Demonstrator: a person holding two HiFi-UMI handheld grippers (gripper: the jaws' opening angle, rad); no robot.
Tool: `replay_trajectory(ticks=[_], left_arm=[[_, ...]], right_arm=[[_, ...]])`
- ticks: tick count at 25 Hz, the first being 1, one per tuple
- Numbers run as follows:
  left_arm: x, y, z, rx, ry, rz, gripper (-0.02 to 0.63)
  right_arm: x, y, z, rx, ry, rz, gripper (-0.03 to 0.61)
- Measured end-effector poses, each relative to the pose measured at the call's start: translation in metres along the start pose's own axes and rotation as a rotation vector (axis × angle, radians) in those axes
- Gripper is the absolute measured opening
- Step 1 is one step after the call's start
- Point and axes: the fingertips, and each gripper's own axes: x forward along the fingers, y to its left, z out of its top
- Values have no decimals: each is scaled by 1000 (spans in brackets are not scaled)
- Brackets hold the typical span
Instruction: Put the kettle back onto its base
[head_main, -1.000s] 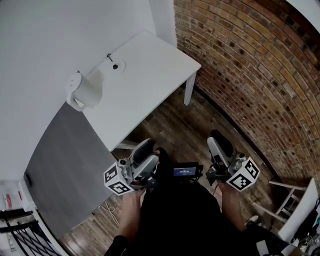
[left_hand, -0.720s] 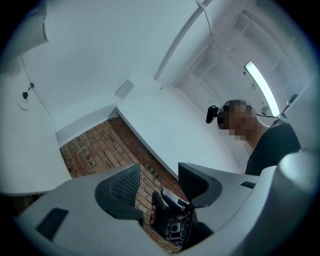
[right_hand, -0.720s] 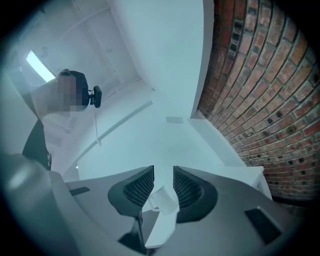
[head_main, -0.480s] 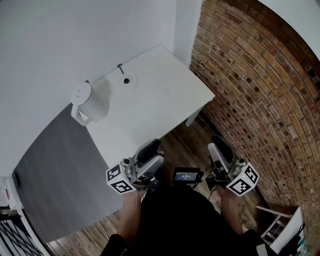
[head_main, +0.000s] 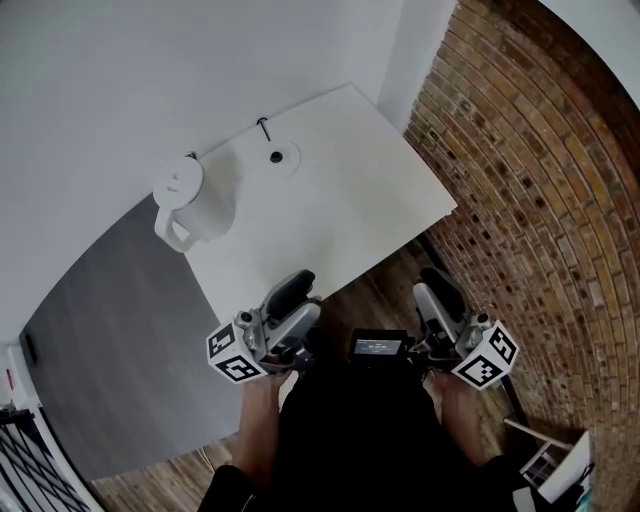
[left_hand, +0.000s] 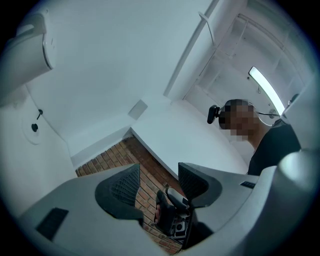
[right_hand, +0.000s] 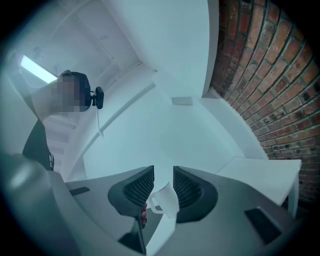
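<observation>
The left gripper (head_main: 293, 306) has its jaws spread with nothing between them. The right gripper (head_main: 438, 300) has its jaws drawn close, with only a slim gap and nothing pinched (the head view shows no load on either). Both are held low in front of the person, short of the white table (head_main: 350, 215). The white kettle (head_main: 192, 208) stands upright on the table's far left corner by the wall. Its round base (head_main: 283, 156) lies apart from it, further along the wall edge and bare.
</observation>
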Motion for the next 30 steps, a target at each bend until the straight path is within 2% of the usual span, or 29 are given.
replay_trajectory(ticks=[5, 11, 22, 30], left_arm=[[-7, 11, 16, 16, -24, 30, 238], [-6, 25, 25, 60, -52, 102, 238], [44, 71, 43, 183, -127, 279, 238], [77, 93, 27, 227, -171, 412, 238]], right_arm=[[23, -7, -5, 11, 29, 23, 103], [52, -29, -4, 52, 62, 85, 103], [123, -93, 36, 113, 122, 288, 103], [141, -132, 43, 180, 225, 404, 103]])
